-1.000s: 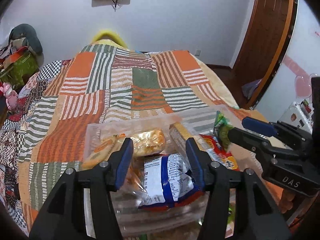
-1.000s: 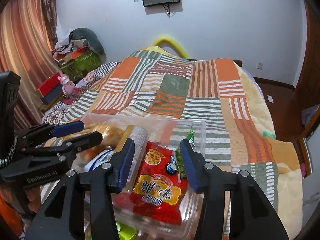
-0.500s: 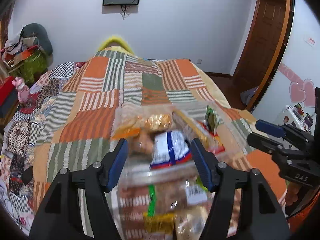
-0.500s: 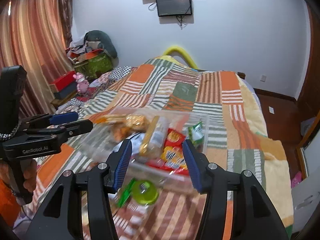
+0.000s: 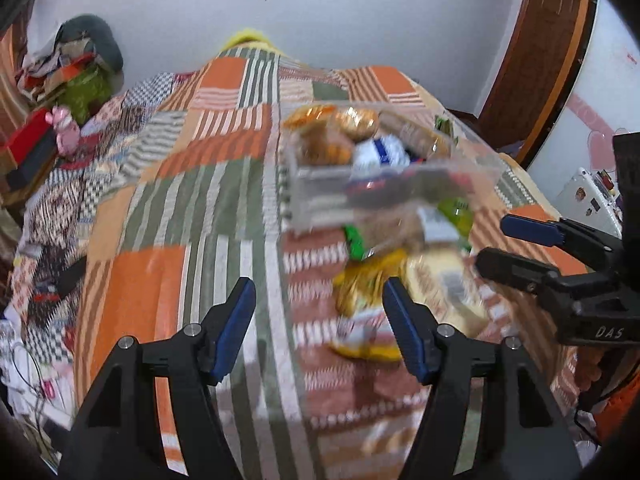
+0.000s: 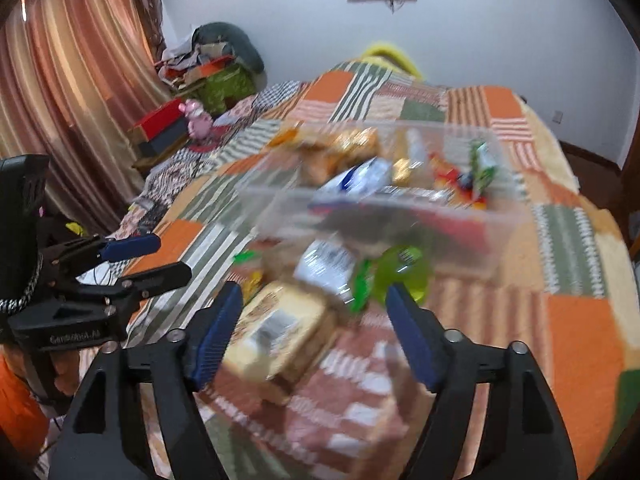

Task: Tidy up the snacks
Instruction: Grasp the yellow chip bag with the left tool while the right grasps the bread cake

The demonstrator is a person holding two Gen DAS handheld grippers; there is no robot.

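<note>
A patchwork bed (image 5: 192, 184) under a white wall is seen in the left wrist view. The left gripper (image 5: 318, 320) is held about half open on nothing; its jaws have just been opening. Ahead of the fingers, a clear bin (image 5: 384, 184) of snacks is set, with loose packets (image 5: 372, 300) just beyond the right fingertip. Everything is motion-blurred.

In the right wrist view the right gripper (image 6: 314, 326), just opened wide, is empty. A bread pack (image 6: 276, 332) lies beside its left finger. Packets are judged light, crinkly and slippery, best pinched at a sealed edge. Labels cannot be read.
</note>
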